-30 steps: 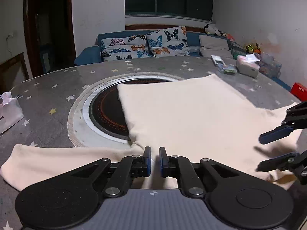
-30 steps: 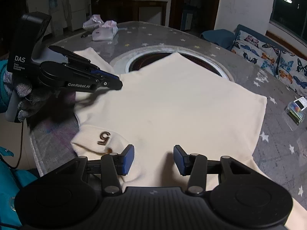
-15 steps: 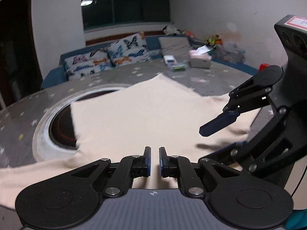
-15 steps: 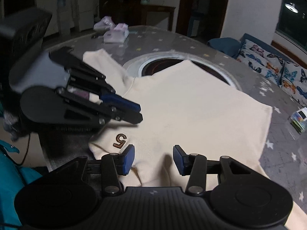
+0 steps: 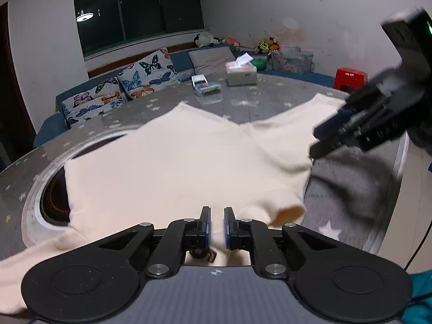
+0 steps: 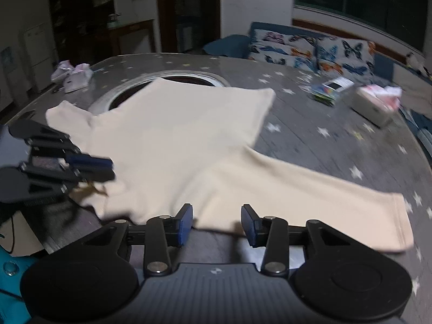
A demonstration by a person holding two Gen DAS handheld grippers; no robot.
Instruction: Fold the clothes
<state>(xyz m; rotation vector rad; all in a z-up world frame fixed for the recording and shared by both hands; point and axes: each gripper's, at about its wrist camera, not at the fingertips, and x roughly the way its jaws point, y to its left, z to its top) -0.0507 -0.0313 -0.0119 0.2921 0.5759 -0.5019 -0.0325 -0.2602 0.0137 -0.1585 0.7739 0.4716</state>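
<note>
A cream sweater [image 5: 175, 162] lies spread flat on the grey star-print table [image 5: 351, 189], partly over a round recess [image 5: 51, 197]. My left gripper [image 5: 216, 222] is shut and hovers over the collar [image 5: 289, 213]. The right wrist view shows the left gripper [image 6: 106, 168] casting a shadow on the cloth, with nothing pinched. My right gripper [image 6: 217, 221] is open with its jaws closing. It sits at the sweater's near edge [image 6: 189, 135], where the right sleeve [image 6: 351, 210] begins. The cloth edge lies just ahead of its pads, not pressed. In the left wrist view the right gripper [image 5: 314, 143] is at the far right.
A tissue box [image 5: 241, 74], a small colourful box [image 5: 208, 86] and a red box [image 5: 351, 78] sit at the table's far side. A tissue pack [image 6: 73, 75] lies far left. The table's edge [image 5: 399, 175] runs close on the right. A sofa with butterfly cushions [image 5: 129, 83] stands behind.
My left gripper has swung right across the sweater to the collar, staying shut. The right gripper has slid right along the near edge toward the sleeve, and its jaws have narrowed.
</note>
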